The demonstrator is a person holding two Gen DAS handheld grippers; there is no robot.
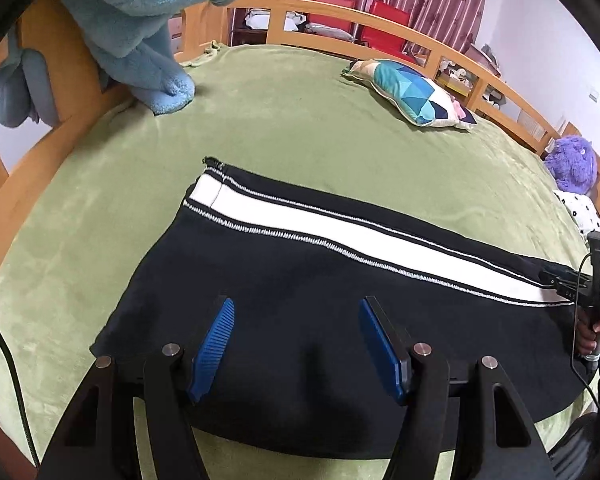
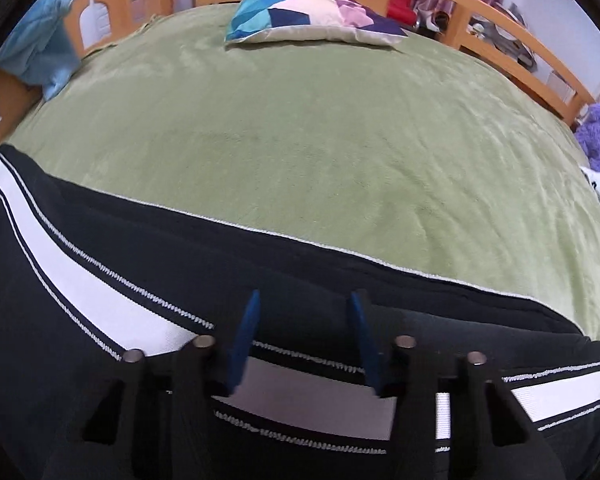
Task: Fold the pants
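Black pants (image 1: 300, 272) with a wide white side stripe (image 1: 340, 236) lie flat and lengthwise across the green blanket (image 1: 300, 120). My left gripper (image 1: 298, 302) hovers open over the near edge of the pants, with only black cloth below its blue pads (image 1: 216, 340). At the far right end of the pants a hand holds my right gripper (image 1: 560, 280), its tips at the cloth. In the right wrist view the right gripper (image 2: 305, 296) points down at the pants (image 2: 180, 248) by the stripe (image 2: 80, 280). Its blue pads (image 2: 246, 340) stand apart, and nothing is pinched between them.
A patterned pillow (image 1: 412, 92) lies at the far side of the bed. A blue plush garment (image 1: 140, 20) hangs over the wooden bed rail (image 1: 340, 20) at the left. A purple plush toy (image 1: 572, 160) sits at the right edge. A black cable (image 1: 12, 360) runs along the near left.
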